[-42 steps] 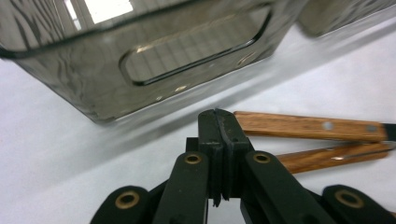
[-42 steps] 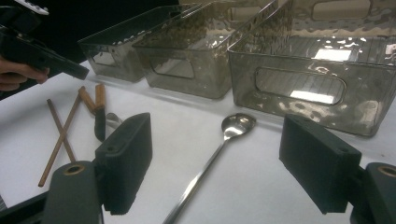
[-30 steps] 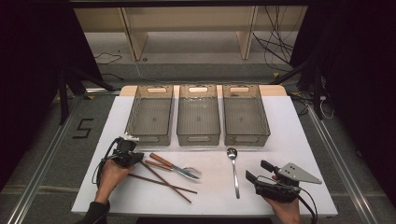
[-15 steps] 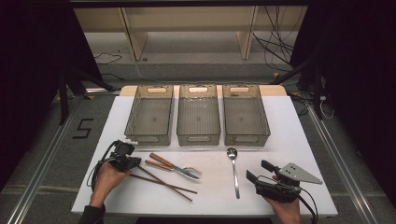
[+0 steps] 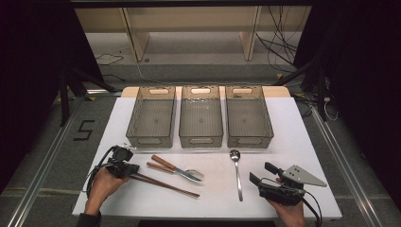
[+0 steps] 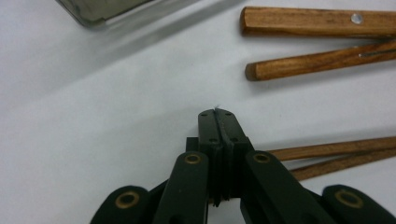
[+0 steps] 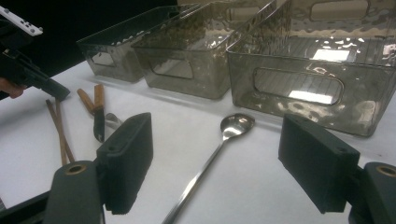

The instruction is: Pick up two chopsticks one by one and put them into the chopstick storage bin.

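Chopsticks (image 5: 163, 183): one wooden pair, lying side by side on the white counter (image 5: 307, 142), near edge, left of centre. Their blunt ends sit just beside my left tongs (image 5: 134, 169); in the left gripper view they (image 6: 336, 154) run out from under the right-hand jaw.

Left tongs: fully pinched together, nothing between them, tip low over bare counter next to the chopsticks.

Right tongs (image 5: 257, 179): spread wide, empty, resting at the near right. In the right gripper view the spoon handle runs up between the two pads without touching either.

Other stock:
- Spoon (image 5: 236, 170), all metal, bowl toward the bins, right of centre.
- Knife (image 5: 174, 169) and a second wooden-handled piece, crossed over each other just beyond the chopsticks.
- Three clear bins (image 5: 201, 120) in a row at the far side, all bare inside as far as I can see.

Risks, as I judge them:
- With the left tongs closed, any push forward would shove the chopsticks rather than grip them; they look round enough to roll apart or slide into the knife.
- Opening the tongs this low could splay the pair, so that I catch one stick only.
- A grip near the blunt ends would leave the long tips sagging, likely to snag a bin wall on the way in.
- The right hand's cable lies near the counter edge; a quick swing might drag the spoon.
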`<state>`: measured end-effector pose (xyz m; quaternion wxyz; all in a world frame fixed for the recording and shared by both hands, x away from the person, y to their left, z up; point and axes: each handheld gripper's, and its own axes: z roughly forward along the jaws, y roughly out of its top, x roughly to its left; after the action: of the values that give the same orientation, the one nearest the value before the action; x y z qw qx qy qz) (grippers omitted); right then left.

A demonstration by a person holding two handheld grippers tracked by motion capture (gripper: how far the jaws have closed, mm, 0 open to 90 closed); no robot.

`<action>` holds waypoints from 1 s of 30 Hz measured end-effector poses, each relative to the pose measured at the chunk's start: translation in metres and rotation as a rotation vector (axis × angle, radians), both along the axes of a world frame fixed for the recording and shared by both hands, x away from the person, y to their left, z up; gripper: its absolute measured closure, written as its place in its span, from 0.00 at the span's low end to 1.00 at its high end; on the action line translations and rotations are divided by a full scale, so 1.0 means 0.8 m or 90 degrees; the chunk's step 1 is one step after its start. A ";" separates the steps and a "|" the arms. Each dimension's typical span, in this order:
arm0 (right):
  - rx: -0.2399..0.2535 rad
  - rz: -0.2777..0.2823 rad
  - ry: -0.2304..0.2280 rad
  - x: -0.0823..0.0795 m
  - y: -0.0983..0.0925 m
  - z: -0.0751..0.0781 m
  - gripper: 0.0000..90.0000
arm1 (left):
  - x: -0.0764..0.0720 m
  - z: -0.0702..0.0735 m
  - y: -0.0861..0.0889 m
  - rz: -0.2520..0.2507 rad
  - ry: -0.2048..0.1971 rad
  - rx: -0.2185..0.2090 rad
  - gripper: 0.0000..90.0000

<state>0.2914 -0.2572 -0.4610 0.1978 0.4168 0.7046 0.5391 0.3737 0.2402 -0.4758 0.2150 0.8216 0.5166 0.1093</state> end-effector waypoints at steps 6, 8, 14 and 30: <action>0.000 0.000 0.000 0.000 0.000 0.000 0.30 | -0.006 0.001 0.001 -0.006 0.012 -0.002 0.99; -0.001 0.000 0.000 0.000 0.000 0.000 0.30 | -0.008 0.001 0.000 -0.005 0.013 -0.004 0.99; -0.001 0.000 0.000 0.000 0.000 0.000 0.30 | -0.015 0.001 0.000 -0.006 0.013 -0.005 0.99; -0.005 -0.001 0.000 0.000 0.001 0.000 0.30 | -0.031 0.001 0.000 -0.012 0.029 -0.008 0.99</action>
<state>0.2912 -0.2567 -0.4610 0.1993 0.4166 0.7064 0.5364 0.3491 0.2404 -0.4748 0.2096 0.8274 0.5140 0.0851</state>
